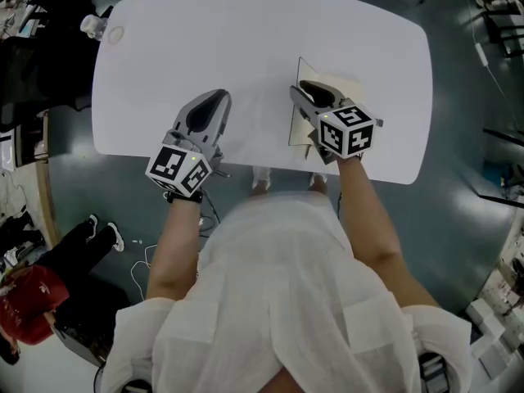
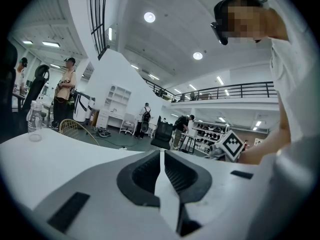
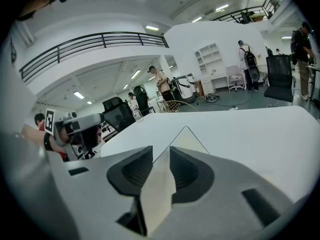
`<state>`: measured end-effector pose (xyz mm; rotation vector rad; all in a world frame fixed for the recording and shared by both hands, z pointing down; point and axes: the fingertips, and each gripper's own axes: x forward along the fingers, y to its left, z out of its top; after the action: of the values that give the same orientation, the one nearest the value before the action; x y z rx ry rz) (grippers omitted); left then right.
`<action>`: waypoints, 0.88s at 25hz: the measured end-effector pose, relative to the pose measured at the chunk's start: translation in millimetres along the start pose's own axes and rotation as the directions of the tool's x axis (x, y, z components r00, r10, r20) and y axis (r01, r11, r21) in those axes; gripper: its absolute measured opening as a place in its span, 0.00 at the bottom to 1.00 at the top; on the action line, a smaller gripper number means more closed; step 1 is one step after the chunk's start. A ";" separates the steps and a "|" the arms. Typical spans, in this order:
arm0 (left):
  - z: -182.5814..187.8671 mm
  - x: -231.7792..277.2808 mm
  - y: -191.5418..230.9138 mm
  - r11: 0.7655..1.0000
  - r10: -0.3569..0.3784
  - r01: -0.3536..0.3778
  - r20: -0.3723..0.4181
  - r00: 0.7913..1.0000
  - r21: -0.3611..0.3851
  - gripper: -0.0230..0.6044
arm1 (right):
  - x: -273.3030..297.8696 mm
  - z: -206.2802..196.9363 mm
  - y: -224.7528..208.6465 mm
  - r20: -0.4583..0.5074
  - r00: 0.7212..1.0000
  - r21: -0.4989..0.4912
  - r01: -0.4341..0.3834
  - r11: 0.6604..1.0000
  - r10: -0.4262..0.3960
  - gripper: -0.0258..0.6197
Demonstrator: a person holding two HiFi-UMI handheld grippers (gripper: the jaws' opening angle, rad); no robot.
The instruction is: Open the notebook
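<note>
The notebook (image 1: 342, 85) lies on the white table (image 1: 246, 31) at the right, close to the front edge. Its thin cover (image 1: 295, 119) stands lifted on edge, with a cream page showing beyond it. My right gripper (image 1: 300, 91) reaches over the notebook. In the right gripper view the cover (image 3: 187, 139) runs up between the jaws of the right gripper (image 3: 161, 150), which stand apart and do not press on it. My left gripper (image 1: 219, 96) hovers over bare table to the left of the notebook, jaws together; nothing is held in the left gripper (image 2: 161, 152).
A clear plastic bottle (image 1: 92, 27) and a small round lid (image 1: 115, 33) sit at the table's far left corner; the bottle (image 2: 34, 116) also shows in the left gripper view. A person in a red cap (image 1: 24, 301) is on the floor side at lower left.
</note>
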<state>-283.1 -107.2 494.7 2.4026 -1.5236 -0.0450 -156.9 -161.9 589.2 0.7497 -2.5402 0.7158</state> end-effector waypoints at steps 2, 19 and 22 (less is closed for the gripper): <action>0.0 -1.3 2.2 1.000 0.004 -0.004 0.001 1.000 -0.001 0.08 | 5.3 -1.5 1.8 -0.006 1.000 0.001 -0.008 1.000 0.008 0.21; -5.7 -20.2 26.7 0.998 0.056 -0.056 -0.012 0.998 -0.006 0.08 | 51.2 -28.0 13.7 -0.123 0.992 -0.045 -0.042 0.998 0.036 0.24; -6.9 -24.1 30.6 0.998 0.064 -0.064 -0.011 0.998 -0.007 0.08 | 54.5 -33.2 14.2 -0.132 0.991 -0.045 -0.042 0.998 0.036 0.24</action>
<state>-319.3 -96.3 506.3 2.3427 -1.5920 -0.0245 -200.3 -153.7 637.3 0.6177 -2.4495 0.6912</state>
